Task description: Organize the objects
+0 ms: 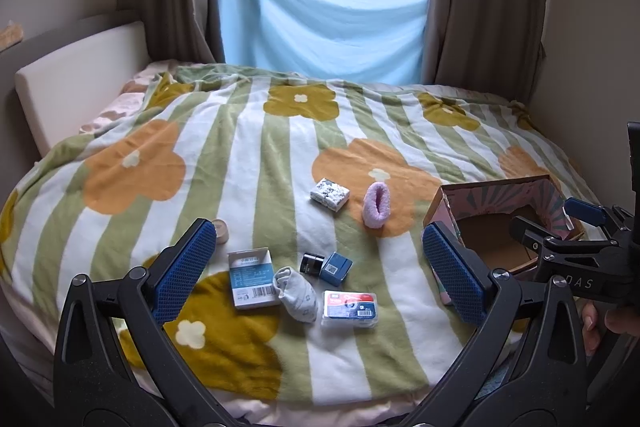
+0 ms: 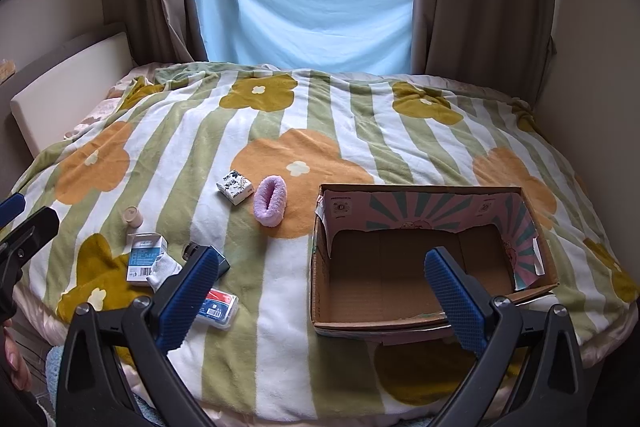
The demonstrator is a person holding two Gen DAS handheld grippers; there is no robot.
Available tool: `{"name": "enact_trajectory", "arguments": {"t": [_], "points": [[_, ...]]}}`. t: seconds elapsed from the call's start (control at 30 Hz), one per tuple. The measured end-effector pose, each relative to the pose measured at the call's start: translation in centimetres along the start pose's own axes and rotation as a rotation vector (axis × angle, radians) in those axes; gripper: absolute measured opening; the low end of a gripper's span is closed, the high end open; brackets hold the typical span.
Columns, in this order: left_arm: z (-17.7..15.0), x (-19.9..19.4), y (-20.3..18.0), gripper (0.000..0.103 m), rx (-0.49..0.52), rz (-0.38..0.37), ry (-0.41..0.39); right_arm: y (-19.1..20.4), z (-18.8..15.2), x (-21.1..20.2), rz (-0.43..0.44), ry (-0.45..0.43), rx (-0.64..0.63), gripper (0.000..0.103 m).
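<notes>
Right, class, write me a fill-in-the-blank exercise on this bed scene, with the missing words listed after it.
1. The cardboard box has ____ inside it.
2. The fuzzy rolled sock beside the tissue pack is ____ in colour.
3. Both the left gripper and the right gripper are ____.
4. The cloth hung across the window is light ____.

Missing words: nothing; purple; open; blue

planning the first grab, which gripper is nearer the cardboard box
Right. The right gripper hangs open at the box's near edge; the left gripper is open over the small items beside it.
</notes>
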State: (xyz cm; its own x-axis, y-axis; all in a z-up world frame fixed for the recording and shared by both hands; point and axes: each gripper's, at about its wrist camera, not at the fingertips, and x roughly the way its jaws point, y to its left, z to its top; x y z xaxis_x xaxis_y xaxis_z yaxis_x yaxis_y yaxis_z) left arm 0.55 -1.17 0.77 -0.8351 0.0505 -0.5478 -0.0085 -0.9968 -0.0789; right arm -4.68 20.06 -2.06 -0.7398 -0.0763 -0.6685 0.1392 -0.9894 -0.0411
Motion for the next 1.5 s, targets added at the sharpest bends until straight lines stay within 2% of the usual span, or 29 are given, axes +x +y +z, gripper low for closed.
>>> {"name": "enact_trajectory", "arguments": {"t": [0.13,0.33,0.47,0.7,1.03,1.43,1.5], "points": [[0.1,-0.1,0.1,0.103,-0.002,0.009,-0.005,0.1,0.3,-0.3,0.003,-0.002,-0.002,0.102],[1.3,-0.5,2.9,0.103,-0.035,0.079,-0.039,1.2,0.7,-0.5,0.046,-0.026,-0.011,0.102],[1.4,0.5,5.8,0.103,-0.071,0.125,-0.021,3.2,0.4,0.2,0.088,-0.021,-0.046,0.102],[0.0,3.4,10.4,0.103,-0.110,0.160,0.048,8.0,-1.4,3.1,0.151,0.052,-0.128,0.102],[-3.5,11.2,14.7,0.103,-0.143,0.144,0.177,13.6,-4.9,8.9,0.183,0.183,-0.240,0.102],[-5.0,20.9,16.6,0.102,-0.130,0.139,0.271,15.8,-9.3,16.1,0.163,0.339,-0.304,0.102],[-5.3,21.8,16.7,0.098,-0.128,0.135,0.281,15.7,-9.6,16.7,0.160,0.347,-0.308,0.102]]}}
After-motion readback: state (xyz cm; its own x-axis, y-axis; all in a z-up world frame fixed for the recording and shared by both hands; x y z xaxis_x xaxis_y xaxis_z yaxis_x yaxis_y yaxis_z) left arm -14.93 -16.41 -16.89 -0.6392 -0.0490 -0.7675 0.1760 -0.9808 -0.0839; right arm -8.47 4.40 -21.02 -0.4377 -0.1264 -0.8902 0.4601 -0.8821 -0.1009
